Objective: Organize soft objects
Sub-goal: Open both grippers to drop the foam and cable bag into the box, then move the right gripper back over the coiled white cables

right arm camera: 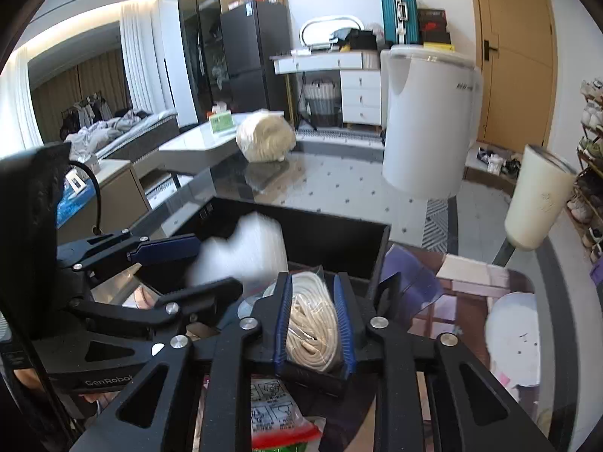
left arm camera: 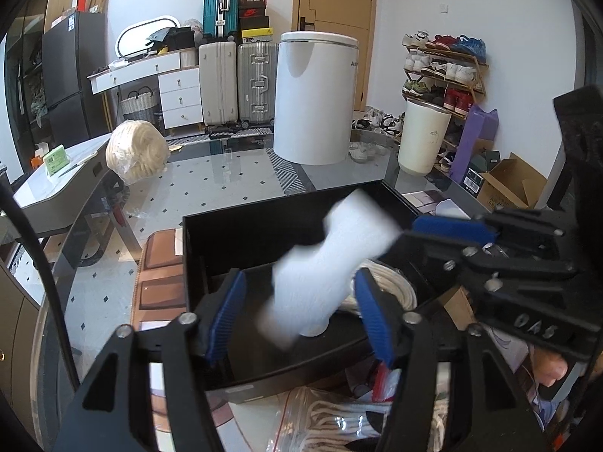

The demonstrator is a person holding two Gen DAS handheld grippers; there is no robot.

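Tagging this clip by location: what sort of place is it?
Most likely a lived-in home, a bedroom-cum-entry area: an unmade bed, stacked suitcases, and a full shoe rack beside a door.

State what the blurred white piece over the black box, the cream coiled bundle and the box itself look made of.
White piece: probably soft foam or fabric, matte, too blurred to tell which. Cream coiled bundle: twisted cotton-like rope in clear glossy plastic; strands and wrap glare show. Black box: seemingly rigid cardboard, matte, with thin straight walls.
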